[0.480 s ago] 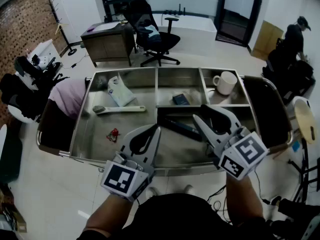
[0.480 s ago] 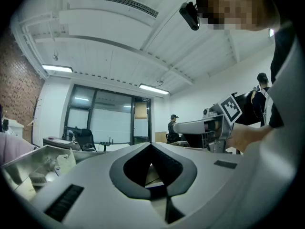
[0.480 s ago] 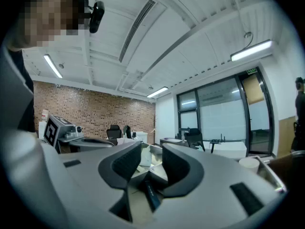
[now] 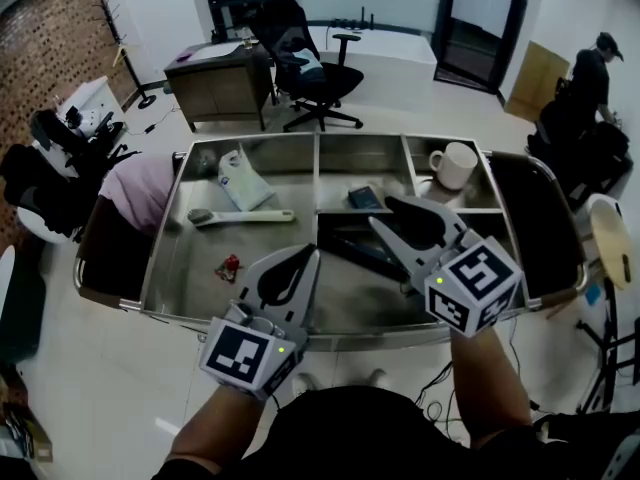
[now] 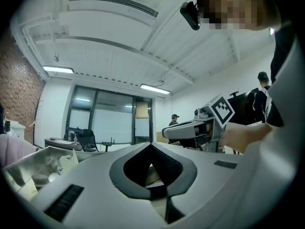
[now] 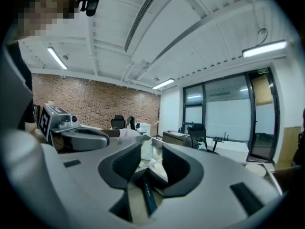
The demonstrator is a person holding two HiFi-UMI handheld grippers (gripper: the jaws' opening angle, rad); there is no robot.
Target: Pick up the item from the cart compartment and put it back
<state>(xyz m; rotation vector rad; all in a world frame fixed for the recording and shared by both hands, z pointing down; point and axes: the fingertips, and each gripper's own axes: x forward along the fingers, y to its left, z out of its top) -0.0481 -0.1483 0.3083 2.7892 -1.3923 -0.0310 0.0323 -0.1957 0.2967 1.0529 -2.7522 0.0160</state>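
The steel cart has several compartments. A long black bar-shaped item lies in the near middle compartment, and a small dark blue box sits in the one behind it. My right gripper hovers over that black item, jaws open with nothing between them. In the right gripper view the black item shows low down through the gap of the right gripper. My left gripper hangs above the cart's front edge, shut and empty. The left gripper view shows the left gripper with its tips touching.
The large left compartment holds a white pouch, a white long-handled spoon and a small red thing. A white mug stands at the back right. Behind the cart are a desk and an office chair; a person stands far right.
My right gripper has shifted left and farther over the cart, closer to the black item. The left gripper has barely moved.
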